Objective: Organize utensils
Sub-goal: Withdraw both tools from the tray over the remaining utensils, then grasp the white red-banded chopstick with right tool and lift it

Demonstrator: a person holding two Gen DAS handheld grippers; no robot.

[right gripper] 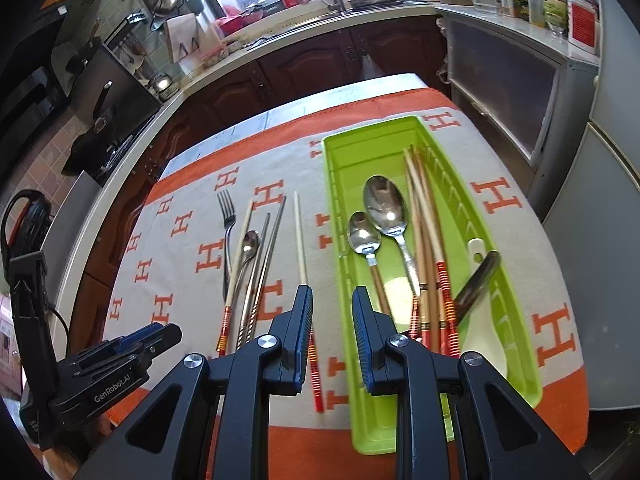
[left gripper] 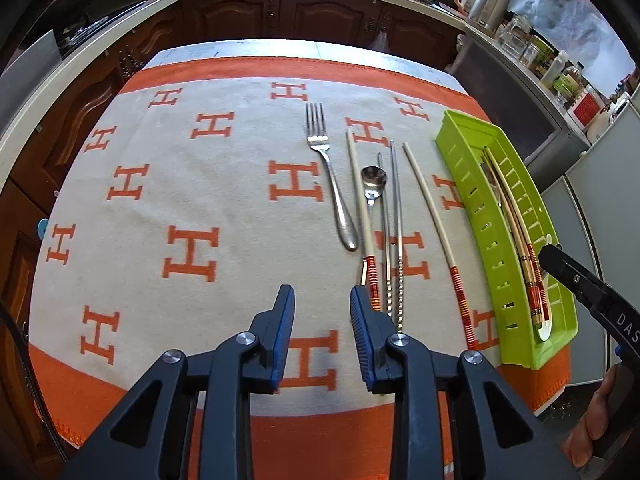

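On the table, seen from the left wrist camera, an orange-and-cream cloth (left gripper: pixel 192 184) patterned with H letters carries a row of loose utensils. A steel fork (left gripper: pixel 330 172) lies farthest left, then a pale chopstick with a red-banded end (left gripper: pixel 360 208), a small steel spoon (left gripper: pixel 374 184), a pair of metal chopsticks (left gripper: pixel 394 232) and another red-banded chopstick (left gripper: pixel 436 232) lying apart to the right. Beside them sits the green tray (left gripper: pixel 460 148), already holding several utensils. The left gripper (left gripper: pixel 322 308) hovers above the cloth just short of the handle ends, its blue-padded jaws parted with nothing between them. The right gripper's dark tip (left gripper: pixel 560 264) shows over the tray's near end.

From the right wrist camera, the green tray (right gripper: pixel 340 168) runs lengthwise and contains a large steel spoon (right gripper: pixel 386 206), a smaller wooden-handled spoon (right gripper: pixel 363 236), a bundle of red-banded chopsticks (right gripper: pixel 430 248), a white ceramic spoon (right gripper: pixel 486 328) and a dark-handled piece (right gripper: pixel 478 284). The right gripper (right gripper: pixel 332 320) hangs over the tray's left wall, jaws slightly apart and empty. The left gripper (right gripper: pixel 152 338) sits low at left.
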